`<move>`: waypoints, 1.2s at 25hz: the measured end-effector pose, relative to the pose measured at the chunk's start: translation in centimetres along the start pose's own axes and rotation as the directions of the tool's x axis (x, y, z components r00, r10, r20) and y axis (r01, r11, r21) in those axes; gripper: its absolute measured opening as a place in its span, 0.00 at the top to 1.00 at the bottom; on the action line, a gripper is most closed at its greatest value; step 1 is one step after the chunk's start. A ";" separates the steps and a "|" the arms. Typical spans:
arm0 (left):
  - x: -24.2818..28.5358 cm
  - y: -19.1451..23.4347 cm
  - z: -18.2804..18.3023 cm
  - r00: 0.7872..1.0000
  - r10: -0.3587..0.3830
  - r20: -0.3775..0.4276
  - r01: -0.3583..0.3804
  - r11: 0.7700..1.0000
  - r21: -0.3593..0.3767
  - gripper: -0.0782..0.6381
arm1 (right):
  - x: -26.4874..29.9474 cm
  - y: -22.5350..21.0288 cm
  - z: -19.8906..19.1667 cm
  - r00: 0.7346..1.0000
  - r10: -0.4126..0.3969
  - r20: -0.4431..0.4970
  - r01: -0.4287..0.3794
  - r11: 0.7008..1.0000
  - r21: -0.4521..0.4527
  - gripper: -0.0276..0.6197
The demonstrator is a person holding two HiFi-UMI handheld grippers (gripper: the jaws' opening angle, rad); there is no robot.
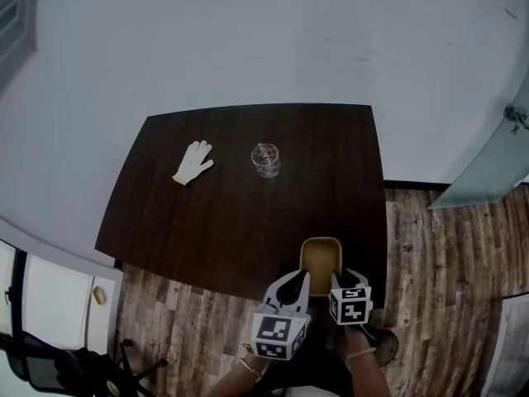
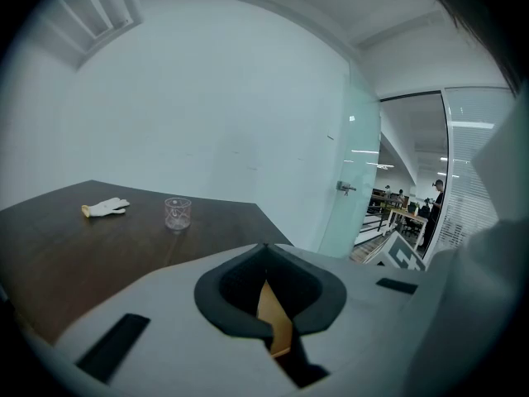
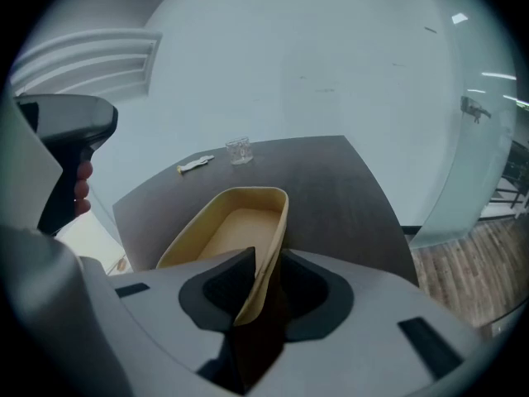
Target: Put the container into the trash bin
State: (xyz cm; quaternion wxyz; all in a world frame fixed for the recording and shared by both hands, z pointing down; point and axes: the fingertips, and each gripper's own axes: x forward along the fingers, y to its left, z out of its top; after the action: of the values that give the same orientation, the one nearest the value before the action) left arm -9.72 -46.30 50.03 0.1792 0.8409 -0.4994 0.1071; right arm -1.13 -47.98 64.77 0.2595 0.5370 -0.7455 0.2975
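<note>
A tan, shallow container [image 1: 321,253] sits at the near edge of the dark table [image 1: 207,222], with both grippers on its near end. My left gripper [image 1: 299,278] is shut on a thin tan edge [image 2: 274,321] of the container, and only that sliver shows between its jaws. My right gripper [image 1: 340,276] is closed on the container's right wall [image 3: 269,230]. The open tan basin [image 3: 235,222] stretches away from it over the table. No trash bin is in any view.
A clear glass cup [image 1: 265,160] and a white glove [image 1: 193,162] lie toward the table's far side, near a pale wall. A glass door [image 1: 496,160] stands at the right over wood flooring. A dark office chair [image 1: 50,366] is at the lower left.
</note>
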 end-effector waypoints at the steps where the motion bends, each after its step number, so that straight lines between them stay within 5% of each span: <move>1: -0.1 0.1 -0.1 1.000 0.002 0.000 -0.002 1.000 -0.001 0.87 | 0.1 0.0 -0.2 1.000 0.001 -0.005 -0.001 1.000 0.017 0.80; 11: -1.8 0.4 -0.2 1.000 0.014 0.014 -0.013 1.000 -0.012 0.87 | -0.2 0.9 -0.5 0.999 0.024 0.028 -0.027 0.995 0.094 0.92; 30: -9.8 -0.6 0.4 0.998 -0.012 0.067 0.011 1.000 0.015 0.87 | -7.4 4.0 -0.9 0.988 0.019 0.151 -0.038 0.991 0.125 0.92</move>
State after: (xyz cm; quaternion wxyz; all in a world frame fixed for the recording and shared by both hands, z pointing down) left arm -13.88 -38.33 45.98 0.1568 0.8483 -0.4993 0.0814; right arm -2.74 -41.55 59.51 0.1638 0.5626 -0.7499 0.3072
